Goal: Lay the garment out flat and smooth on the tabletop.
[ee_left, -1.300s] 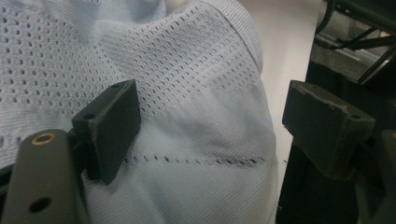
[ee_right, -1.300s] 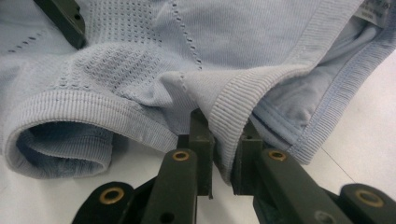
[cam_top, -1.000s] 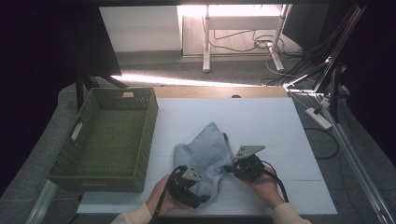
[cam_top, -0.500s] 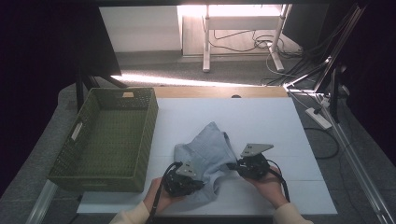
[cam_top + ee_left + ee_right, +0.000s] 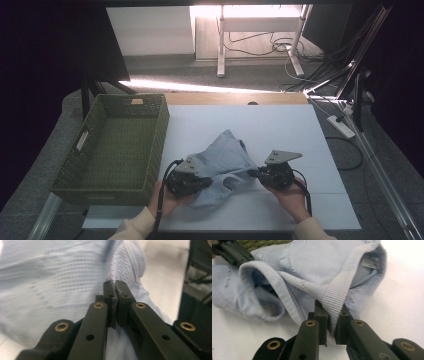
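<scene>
High view: one pale blue ribbed knit garment (image 5: 222, 162) is seen lying on the white table (image 5: 280, 125) beside one green woven basket (image 5: 112, 145).

Left gripper view: the left gripper (image 5: 115, 293) has just been clenched on the fabric, so both sides are secured.

Right gripper view: the right gripper (image 5: 333, 311) is clamped on the ribbed hem.

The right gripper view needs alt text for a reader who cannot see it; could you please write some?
Two black jaws pinch the ribbed hem of a pale blue knit garment lying crumpled on a white table. The other gripper and a strip of green basket show at the top left.
</scene>
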`<state>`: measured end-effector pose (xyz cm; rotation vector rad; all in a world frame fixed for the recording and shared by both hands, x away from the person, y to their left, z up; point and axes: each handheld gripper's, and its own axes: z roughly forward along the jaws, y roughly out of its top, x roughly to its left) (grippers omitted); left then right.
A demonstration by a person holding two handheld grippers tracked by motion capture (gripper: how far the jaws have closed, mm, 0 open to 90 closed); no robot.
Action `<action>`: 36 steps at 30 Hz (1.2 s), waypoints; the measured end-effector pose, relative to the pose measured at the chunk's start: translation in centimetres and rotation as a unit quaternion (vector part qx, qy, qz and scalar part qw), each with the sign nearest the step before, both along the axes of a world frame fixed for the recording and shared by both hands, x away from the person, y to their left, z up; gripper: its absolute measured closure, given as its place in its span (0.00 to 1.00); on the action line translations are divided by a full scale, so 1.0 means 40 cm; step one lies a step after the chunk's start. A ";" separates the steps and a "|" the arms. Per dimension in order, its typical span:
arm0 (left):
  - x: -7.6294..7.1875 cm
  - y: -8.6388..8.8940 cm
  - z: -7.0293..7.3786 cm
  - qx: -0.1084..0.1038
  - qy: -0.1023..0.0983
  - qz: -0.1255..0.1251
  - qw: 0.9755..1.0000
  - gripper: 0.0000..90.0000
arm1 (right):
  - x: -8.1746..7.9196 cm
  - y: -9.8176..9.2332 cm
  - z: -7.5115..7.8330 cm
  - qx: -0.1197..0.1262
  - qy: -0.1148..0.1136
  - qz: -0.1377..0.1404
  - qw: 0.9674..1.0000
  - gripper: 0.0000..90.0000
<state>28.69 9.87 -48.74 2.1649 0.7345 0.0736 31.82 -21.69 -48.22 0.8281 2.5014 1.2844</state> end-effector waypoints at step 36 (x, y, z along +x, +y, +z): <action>-0.103 -0.075 0.051 0.022 -0.029 -0.027 0.999 0.37 | 0.010 -0.027 -0.015 -0.018 0.021 -0.015 1.000 0.96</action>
